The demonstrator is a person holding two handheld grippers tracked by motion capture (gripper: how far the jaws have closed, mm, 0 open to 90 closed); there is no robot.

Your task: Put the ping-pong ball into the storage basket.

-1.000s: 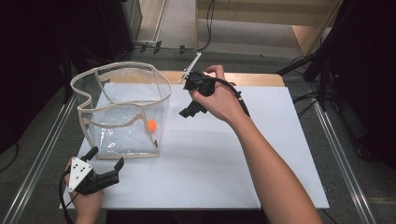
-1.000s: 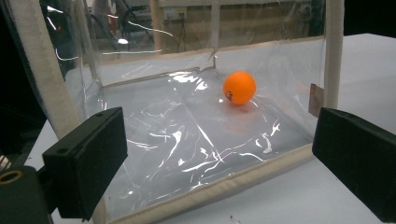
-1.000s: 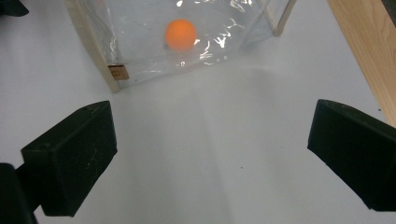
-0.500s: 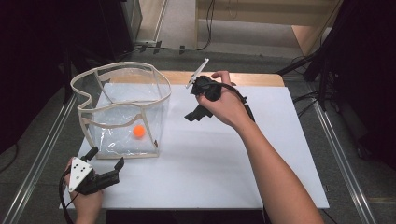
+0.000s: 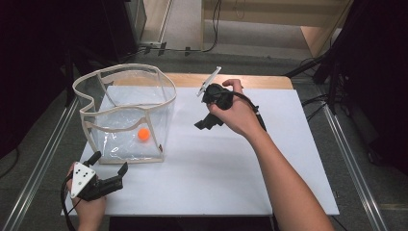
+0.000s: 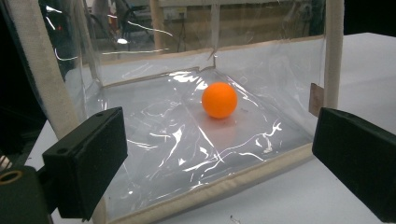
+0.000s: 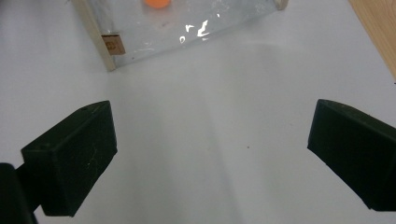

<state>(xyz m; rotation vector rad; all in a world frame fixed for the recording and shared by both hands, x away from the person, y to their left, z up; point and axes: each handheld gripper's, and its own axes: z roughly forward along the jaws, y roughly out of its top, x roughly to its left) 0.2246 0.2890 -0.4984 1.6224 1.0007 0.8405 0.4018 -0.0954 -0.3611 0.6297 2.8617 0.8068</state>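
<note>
Presently the ball (image 5: 143, 134) lies on the floor of the clear bag (image 5: 124, 98), which stands open-topped on the left half of the table (image 5: 269, 159). From the high view the ball sits toward the bag's near right corner; in the left gripper view (image 6: 219, 100) it rests on crinkled plastic, apart from the walls.

Your left gripper (image 5: 107, 167) rests at the near left corner of the table, just short of the bag's near wall. Its jaws stand wide apart with nothing between them, and they frame the bag's near face (image 6: 261, 60) without touching it.

Your right gripper (image 5: 208, 113) is held above the table, right of the bag and well apart from it. Its jaws are likewise spread wide and grip nothing; between them lies bare white surface (image 7: 210, 140). Your hand covers much of its body from above.

Glare and creases on the plastic blur the bag's far wall. In the right gripper view the ball (image 7: 157, 3) is cut off by the top edge, and a small tan tag (image 7: 112, 45) on the bag's corner is too small to read.

A white sheet covers the table, with bare wood showing along the far edge (image 5: 231, 79). Metal rails (image 5: 351, 159) run down both sides. Beyond lie grey floor, cables and dark equipment.
</note>
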